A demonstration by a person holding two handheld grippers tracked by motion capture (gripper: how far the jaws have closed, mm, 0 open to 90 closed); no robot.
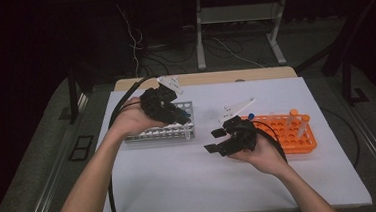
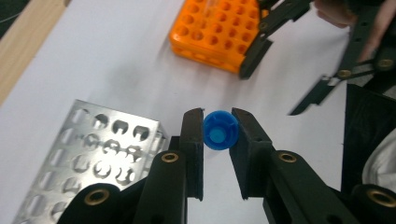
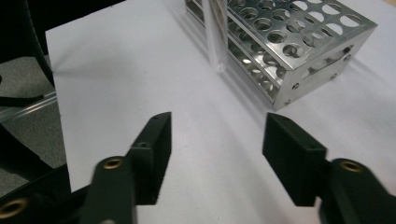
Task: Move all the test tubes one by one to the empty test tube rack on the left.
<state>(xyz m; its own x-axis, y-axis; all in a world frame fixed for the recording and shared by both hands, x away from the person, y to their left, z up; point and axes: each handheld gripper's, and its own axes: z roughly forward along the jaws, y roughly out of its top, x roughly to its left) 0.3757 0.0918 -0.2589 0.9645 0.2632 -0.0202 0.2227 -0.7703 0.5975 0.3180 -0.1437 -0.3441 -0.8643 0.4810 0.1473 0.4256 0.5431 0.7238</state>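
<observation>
Bare forearms, no sleeves. Left gripper (image 2: 217, 135), right gripper (image 3: 217, 156): black jaws, brass-ringed screws, black cables, grey three-cornered plates on top.

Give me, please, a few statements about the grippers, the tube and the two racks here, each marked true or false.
1. The left gripper is shut on a blue-capped tube. True.
2. The right gripper holds an orange-capped tube. False: its jaws are open with nothing between them.
3. The metal rack stands on the person's left side of the table. True.
4. The orange rack has no tubes in it. False: capped tubes stand in it.
</observation>
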